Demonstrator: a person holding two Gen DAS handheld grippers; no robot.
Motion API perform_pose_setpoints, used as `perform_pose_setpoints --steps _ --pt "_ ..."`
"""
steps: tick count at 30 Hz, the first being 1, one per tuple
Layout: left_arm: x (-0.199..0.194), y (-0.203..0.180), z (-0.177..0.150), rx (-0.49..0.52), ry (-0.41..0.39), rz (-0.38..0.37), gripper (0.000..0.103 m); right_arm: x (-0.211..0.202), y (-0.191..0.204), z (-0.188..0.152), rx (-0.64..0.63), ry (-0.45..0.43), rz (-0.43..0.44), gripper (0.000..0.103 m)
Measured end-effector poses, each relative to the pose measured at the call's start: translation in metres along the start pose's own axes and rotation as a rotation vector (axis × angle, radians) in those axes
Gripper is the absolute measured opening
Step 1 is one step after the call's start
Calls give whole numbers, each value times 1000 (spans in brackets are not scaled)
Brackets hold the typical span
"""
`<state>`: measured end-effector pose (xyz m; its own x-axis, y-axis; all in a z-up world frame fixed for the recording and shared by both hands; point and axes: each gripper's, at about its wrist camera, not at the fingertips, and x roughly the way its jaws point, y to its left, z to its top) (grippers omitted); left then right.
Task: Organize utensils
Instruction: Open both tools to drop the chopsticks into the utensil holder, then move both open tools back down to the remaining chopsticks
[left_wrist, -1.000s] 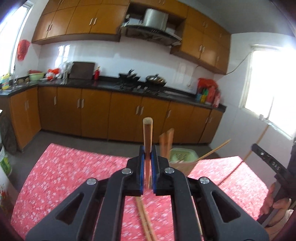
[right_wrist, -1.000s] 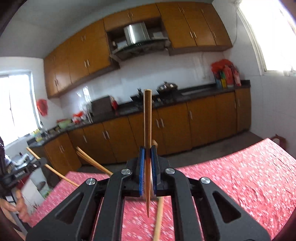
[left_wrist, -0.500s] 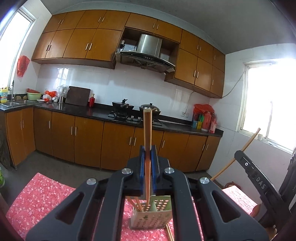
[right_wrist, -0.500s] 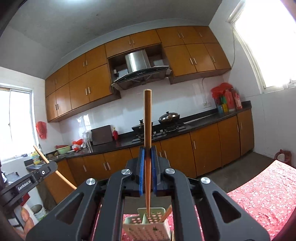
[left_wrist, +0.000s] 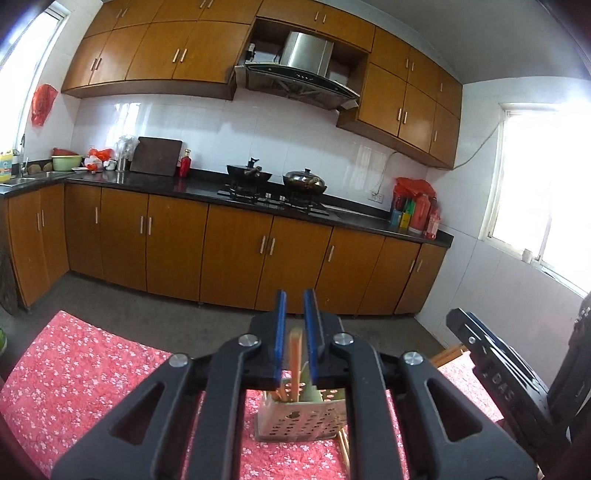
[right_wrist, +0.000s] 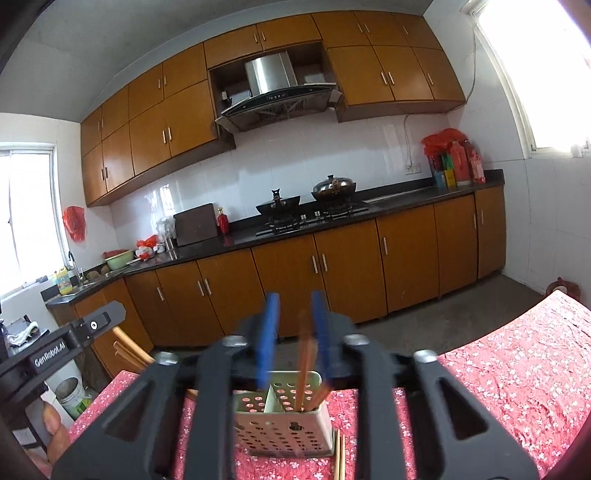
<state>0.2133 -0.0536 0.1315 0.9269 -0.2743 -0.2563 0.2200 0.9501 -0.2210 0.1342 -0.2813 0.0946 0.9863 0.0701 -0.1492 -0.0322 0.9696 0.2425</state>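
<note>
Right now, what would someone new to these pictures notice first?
Probably the perforated metal utensil holder on the red floral tablecloth, with wooden chopsticks standing in it. Just above it the right hand-held gripper hangs open, as does the left hand-held gripper. Loose chopsticks lie beside the holder.

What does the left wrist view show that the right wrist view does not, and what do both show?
Only the left wrist view shows the right gripper, at its right edge. Only the right wrist view shows the divider inside the perforated holder and the bucket on the floor. Both show open jaws above the holder, chopsticks standing in it, loose chopsticks on the red cloth and the stove.
</note>
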Motion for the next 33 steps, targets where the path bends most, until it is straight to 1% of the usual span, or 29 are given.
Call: perform_pose_setpoints --steps 4,6,8,10,12,13,14,15,16,17,18,19,21,23,27,30,33 --pt "-22 7 4 -8 -26 8 20 -22 -6 7 -3 -21 2 35" --pt "-37 12 2 -8 -34 19 24 -33 -9 9 -8 -26 -3 35" --pt "-56 23 -4 -10 -40 31 26 -51 -16 3 -17 -24 -26 35" --pt "-70 35 -15 -7 -28 58 28 -58 -23 -6 -25 6 -50 35" --pt "-76 51 -34 -3 22 94 28 -57 -32 -22 -39 75 -88 35" --pt "-76 58 -42 1 48 109 28 -51 -37 -35 -46 145 -106 35" --pt "-72 68 -57 6 101 144 28 -41 -43 -51 -44 230 -111 35" --pt "-66 77 -71 3 153 168 28 -34 -46 -63 -38 293 -112 35" --pt "-58 88 -86 -13 219 183 28 -21 -52 -83 -22 401 -109 31" --pt "-53 96 -97 -33 270 188 28 -14 -54 -95 -7 462 -98 25" --pt "-47 104 -112 -57 327 188 27 -4 -57 -114 23 545 -75 22" --pt "-44 108 -120 -68 354 188 27 3 -58 -129 42 605 -59 19" --pt "-38 114 -142 -83 418 186 27 11 -55 -152 51 675 -43 18" --pt "-34 114 -160 -90 465 175 27 17 -49 -169 41 721 -33 17" --pt "-31 108 -180 -77 513 152 27 23 -43 -183 30 758 -27 17" --pt "-26 104 -189 -62 538 135 27 21 -40 -188 12 753 -34 17" --pt "-21 93 -193 -44 561 119 27 25 -41 -193 18 758 -31 17"
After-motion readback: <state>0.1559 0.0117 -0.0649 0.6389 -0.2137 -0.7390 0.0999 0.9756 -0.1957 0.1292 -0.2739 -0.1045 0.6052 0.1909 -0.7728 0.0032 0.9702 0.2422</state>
